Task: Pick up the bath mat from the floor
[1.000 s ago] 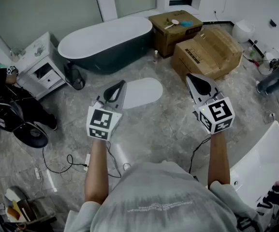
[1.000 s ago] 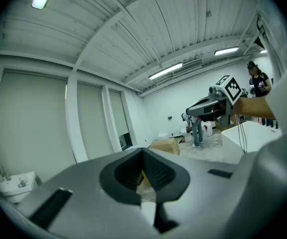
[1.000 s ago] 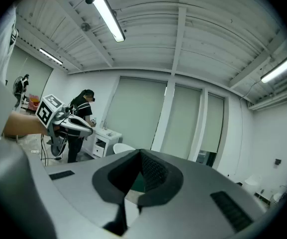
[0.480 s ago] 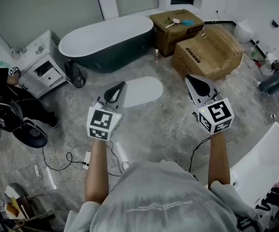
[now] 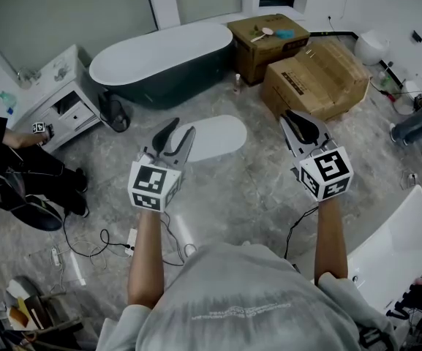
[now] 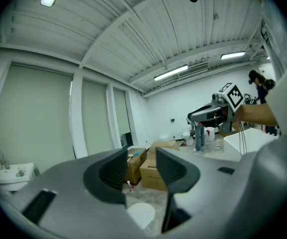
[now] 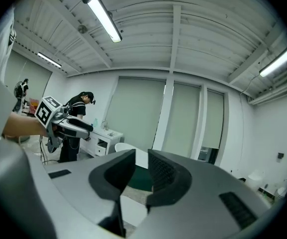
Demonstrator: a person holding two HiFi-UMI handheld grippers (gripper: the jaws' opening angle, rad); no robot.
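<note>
The mat (image 5: 214, 136) lies flat on the floor (image 5: 254, 196), in front of the tub (image 5: 159, 61). Neither tongs holds it. The left tongs (image 5: 175, 131) hover over its near edge, spread and empty. The right tongs (image 5: 300, 126) hang off to its side, also spread and empty. As things lie, the mat isn't gripped or lifted.

Print on the boxes (image 5: 313, 79) and the shirt (image 5: 247, 309) is too small to read.
</note>
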